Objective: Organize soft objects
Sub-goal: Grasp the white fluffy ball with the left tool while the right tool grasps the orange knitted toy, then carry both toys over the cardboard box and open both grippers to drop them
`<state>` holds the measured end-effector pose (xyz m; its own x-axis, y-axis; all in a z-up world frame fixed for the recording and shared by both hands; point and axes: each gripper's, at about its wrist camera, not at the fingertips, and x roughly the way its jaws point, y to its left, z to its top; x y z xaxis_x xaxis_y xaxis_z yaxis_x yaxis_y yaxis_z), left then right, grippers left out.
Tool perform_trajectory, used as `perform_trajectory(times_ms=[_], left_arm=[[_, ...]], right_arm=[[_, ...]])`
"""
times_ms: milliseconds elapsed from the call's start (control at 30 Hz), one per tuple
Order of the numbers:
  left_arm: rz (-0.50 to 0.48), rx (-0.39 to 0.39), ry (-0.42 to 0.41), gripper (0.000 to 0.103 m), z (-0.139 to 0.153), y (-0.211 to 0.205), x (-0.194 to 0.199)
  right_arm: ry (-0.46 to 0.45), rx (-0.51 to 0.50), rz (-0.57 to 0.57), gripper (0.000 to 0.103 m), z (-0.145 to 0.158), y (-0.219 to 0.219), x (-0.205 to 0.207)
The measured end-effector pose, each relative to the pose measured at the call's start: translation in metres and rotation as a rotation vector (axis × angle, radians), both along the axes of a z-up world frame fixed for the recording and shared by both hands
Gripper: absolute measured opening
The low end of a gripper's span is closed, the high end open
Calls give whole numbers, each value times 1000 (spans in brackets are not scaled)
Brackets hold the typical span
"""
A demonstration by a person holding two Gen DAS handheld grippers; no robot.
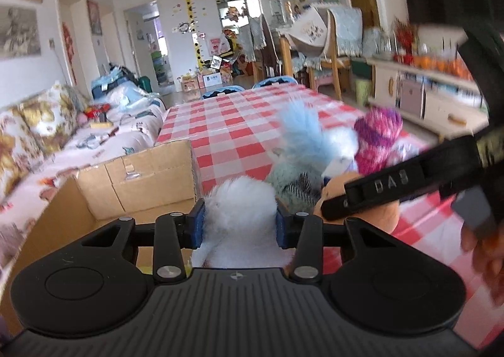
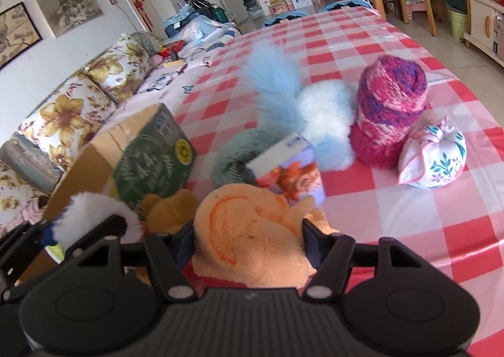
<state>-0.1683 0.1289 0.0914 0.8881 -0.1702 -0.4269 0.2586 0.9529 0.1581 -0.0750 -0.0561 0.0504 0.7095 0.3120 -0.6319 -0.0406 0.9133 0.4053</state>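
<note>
With the left hand-held gripper (image 1: pixel 241 226) clamping a white fluffy toy (image 1: pixel 241 215) and the right hand-held gripper (image 2: pixel 249 242) clamping an orange knitted cloth (image 2: pixel 249 231), both pickups look done, so next comes carrying them to the cardboard box (image 1: pixel 126 187).

Home living room: floral sofa (image 2: pixel 72 105)

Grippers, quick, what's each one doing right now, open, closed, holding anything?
Left gripper: closed on the white fluffy toy.
Right gripper: closed on the orange knitted cloth.
</note>
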Motion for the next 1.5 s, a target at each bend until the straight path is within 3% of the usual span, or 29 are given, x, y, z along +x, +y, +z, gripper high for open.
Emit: perform_trajectory(times_ms=[233,300,400,1000,1500], left_arm=[[53,-277,33,47,21,33,10],[75,-329,13,27,27,42,11],[110,-387,-11,25,36,57,12],[234,-327,44,28,28,85,10],[360,-360,21,33,28,107,7]], right_arm=[[-42,30,31,66,15,7,-8],[-52,37,41,66,19,10,-10],[-69,36,56,66,24,13,-12],[-104,29,114,66,31,30,-15],[-259,71,221,67,71,60,-13]])
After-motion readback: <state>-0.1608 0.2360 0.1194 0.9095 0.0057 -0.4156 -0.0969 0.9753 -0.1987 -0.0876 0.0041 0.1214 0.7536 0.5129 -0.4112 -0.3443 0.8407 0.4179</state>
